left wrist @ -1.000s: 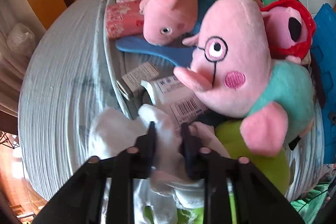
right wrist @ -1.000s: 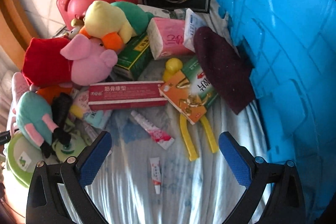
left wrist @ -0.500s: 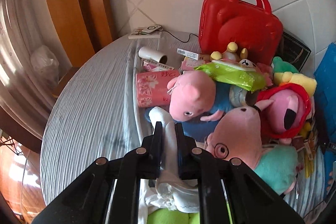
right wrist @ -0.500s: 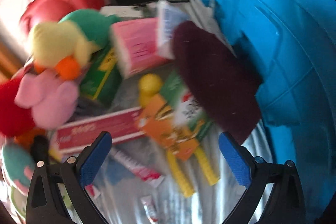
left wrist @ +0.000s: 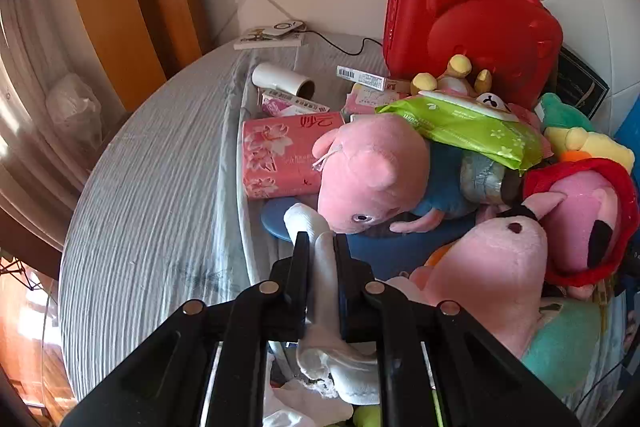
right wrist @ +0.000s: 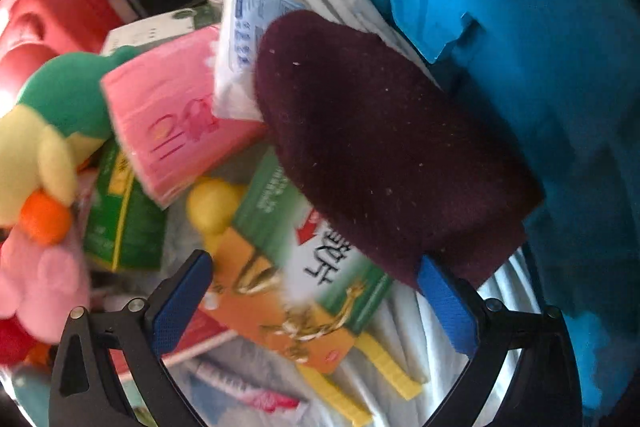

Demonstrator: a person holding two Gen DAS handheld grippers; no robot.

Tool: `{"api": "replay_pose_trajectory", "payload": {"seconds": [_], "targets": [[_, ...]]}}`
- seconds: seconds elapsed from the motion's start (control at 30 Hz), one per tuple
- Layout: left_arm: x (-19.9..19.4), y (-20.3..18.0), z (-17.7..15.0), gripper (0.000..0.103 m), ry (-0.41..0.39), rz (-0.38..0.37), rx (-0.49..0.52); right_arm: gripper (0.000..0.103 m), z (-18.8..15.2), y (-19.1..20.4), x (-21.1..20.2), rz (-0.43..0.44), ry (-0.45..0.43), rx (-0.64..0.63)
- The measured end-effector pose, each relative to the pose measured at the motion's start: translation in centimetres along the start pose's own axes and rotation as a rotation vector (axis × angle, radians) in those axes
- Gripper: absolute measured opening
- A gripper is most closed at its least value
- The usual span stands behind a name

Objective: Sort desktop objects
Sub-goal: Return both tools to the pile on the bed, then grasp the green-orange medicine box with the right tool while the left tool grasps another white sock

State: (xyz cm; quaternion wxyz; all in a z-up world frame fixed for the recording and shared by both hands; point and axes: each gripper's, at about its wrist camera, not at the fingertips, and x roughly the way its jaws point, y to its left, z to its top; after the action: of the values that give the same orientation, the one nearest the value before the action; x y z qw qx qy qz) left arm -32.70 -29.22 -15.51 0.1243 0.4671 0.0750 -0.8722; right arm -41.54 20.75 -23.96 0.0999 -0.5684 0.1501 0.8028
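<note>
— Socks first, by the look of it. The left gripper [left wrist: 320, 247] has its fingers nearly closed on a white sock [left wrist: 323, 267], pinched partway along so one end sticks up past the tips and the rest hangs limp below, above the cloth-covered bench [left wrist: 160, 207] just in front of the pink pig plush [left wrist: 372, 179].

— Will it hold?

— I'd say so. It looks light and floppy; it can't break, and it only folds round the fingers. The trailing end might snag on the toys.

— And the other hand?

— The right gripper [right wrist: 316, 299] is spread wide with nothing in it, poised over a dark maroon sock [right wrist: 384, 147] lying against the blue bin [right wrist: 520, 27], partly over an orange-and-green box [right wrist: 304, 283]. Equally soft, I'd guess; best pinched at the near edge, clear of the box.
</note>
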Motion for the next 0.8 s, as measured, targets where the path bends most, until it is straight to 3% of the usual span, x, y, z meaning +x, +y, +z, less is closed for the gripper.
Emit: {"api": "replay_pose_trajectory", "payload": {"seconds": [0.33, 0.57, 0.77, 0.8], "targets": [[-0.4, 0.1, -0.7, 0.011, 0.010, -0.042, 0.007, 0.103, 0.8, 0.5, -0.3, -0.009, -0.014, 0.122], [0.1, 0.8, -1.0, 0.011, 0.024, -0.023, 0.009, 0.103, 1.8, 0.0, 1.1, 0.058, 0.010, 0.206], [-0.4, 0.6, -1.3, 0.011, 0.008, -0.021, 0.026, 0.094, -0.2, 1.5, -1.0, 0.010, 0.052, 0.009], [-0.4, 0.6, -1.3, 0.011, 0.007, -0.021, 0.029, 0.085, -1.2, 1.8, -1.6, 0.007, 0.067, -0.048]]}}
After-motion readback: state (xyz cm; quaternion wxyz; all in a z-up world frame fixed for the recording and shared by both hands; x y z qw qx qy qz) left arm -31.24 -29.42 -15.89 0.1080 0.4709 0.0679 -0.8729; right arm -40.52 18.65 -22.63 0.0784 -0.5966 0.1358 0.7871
